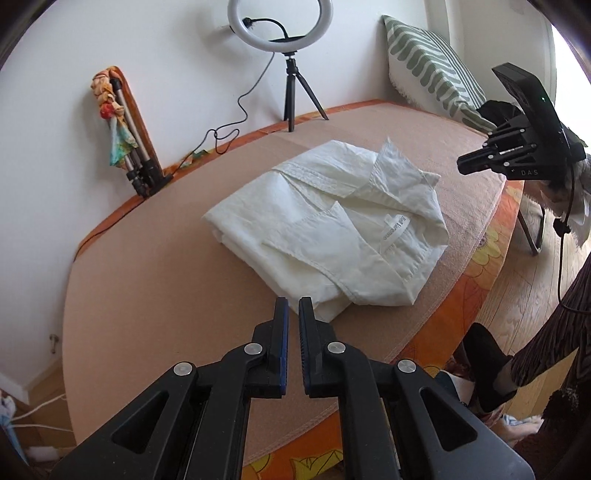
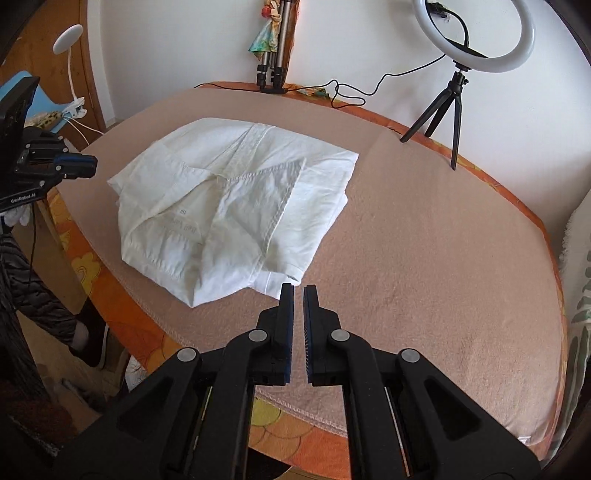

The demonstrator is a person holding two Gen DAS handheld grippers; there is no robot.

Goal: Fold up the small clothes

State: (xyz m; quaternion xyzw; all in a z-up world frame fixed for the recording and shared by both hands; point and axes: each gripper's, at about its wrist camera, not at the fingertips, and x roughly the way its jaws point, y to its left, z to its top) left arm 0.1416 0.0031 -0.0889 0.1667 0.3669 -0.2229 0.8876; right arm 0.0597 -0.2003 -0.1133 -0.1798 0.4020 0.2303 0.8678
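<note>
A white shirt point(image 1: 332, 225) lies folded into a rough bundle on a bed covered by a tan blanket point(image 1: 155, 280), with an orange flowered sheet point(image 1: 476, 273) showing along the near edge. The collar and a sewn label face up in the left wrist view. The shirt sits toward the near side of the bed, well apart from the wall.

The left gripper point(image 1: 293, 306) hangs just beside the shirt's near corner, jaws nearly together with only a thin gap and nothing between them. The right gripper point(image 2: 299, 291) hangs just beside the opposite near corner, clenched on nothing. Neither pad presses on the cloth.

At the far edge of the bed a ring light point(image 1: 279, 26) stands on a small black tripod point(image 1: 299, 96), its cable trailing along the wall. A folded tripod wrapped in a colourful scarf point(image 1: 125, 140) leans against the wall to the left. A green striped pillow point(image 1: 432, 74) rests at the far right.
</note>
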